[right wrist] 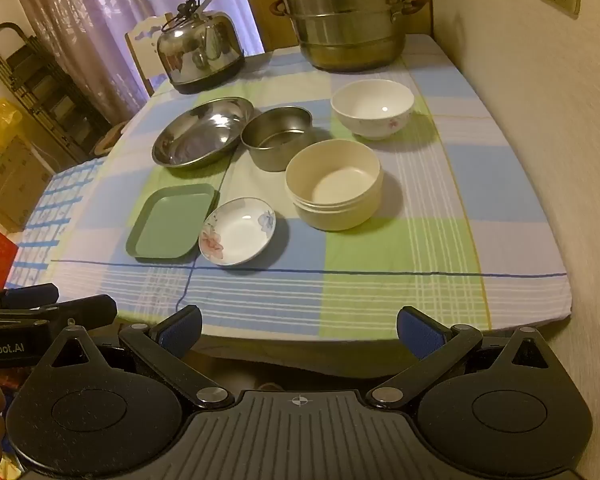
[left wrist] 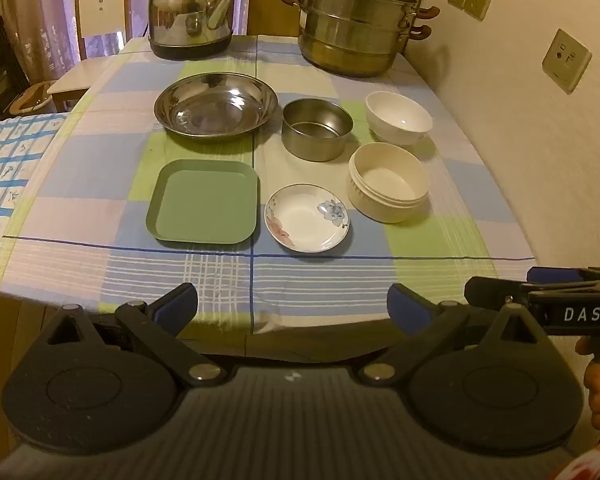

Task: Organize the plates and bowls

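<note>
- A table under a checked pastel tablecloth [left wrist: 80, 216] is standing against a pale wall [left wrist: 520, 152], with a purple curtain [right wrist: 100, 20] hanging behind it.
- At the far edge a steel kettle [left wrist: 191, 16] and a stacked steel steamer pot [left wrist: 356, 20] are sitting.
- Mid-table, a wide shallow steel dish [left wrist: 216, 108], a round steel tin [left wrist: 317, 128] and a white ceramic bowl [left wrist: 398, 118] are lining up in a row.
- Nearer the front edge a square green plastic plate [left wrist: 204, 202], a small flowered white saucer [left wrist: 307, 217] and a cream plastic bowl [left wrist: 388, 182] are resting.
- The left gripper [left wrist: 292, 304] is hanging wide open and empty over the front edge.
- The right gripper [right wrist: 299, 326] is likewise gaping wide, gripping nothing.
</note>
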`<state>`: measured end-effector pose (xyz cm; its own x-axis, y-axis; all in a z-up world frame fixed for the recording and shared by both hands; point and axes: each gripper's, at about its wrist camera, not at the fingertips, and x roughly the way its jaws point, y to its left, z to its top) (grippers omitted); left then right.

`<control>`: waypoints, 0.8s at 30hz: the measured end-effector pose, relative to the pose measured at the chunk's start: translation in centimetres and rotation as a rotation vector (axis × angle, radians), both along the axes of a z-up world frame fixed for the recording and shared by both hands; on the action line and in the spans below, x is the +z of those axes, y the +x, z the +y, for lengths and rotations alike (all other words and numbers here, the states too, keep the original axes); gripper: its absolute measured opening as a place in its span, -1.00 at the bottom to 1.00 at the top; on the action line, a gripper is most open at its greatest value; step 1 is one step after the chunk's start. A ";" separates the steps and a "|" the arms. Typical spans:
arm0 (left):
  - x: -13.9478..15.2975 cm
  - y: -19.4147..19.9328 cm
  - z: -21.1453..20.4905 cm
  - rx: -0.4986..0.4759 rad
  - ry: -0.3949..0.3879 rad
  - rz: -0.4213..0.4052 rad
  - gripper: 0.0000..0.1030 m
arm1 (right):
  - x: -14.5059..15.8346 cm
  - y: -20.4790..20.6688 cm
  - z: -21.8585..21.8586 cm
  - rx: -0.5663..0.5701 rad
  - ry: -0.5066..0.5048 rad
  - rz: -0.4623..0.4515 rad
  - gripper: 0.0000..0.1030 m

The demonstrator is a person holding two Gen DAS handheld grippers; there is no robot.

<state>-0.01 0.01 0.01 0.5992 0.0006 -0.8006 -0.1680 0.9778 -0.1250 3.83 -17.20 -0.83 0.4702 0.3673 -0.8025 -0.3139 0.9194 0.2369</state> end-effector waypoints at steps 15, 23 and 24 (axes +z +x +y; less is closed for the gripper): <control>0.0 0.2 -0.3 -0.006 0.004 0.001 0.96 | 0.1 0.1 0.2 0.000 -0.004 0.003 1.00; 0.0 0.4 -0.3 -0.012 0.004 0.000 0.96 | 0.2 0.1 0.3 -0.001 -0.007 0.004 1.00; 0.0 0.5 -0.4 -0.014 0.004 0.000 0.96 | 0.2 0.1 0.3 -0.001 -0.007 0.003 1.00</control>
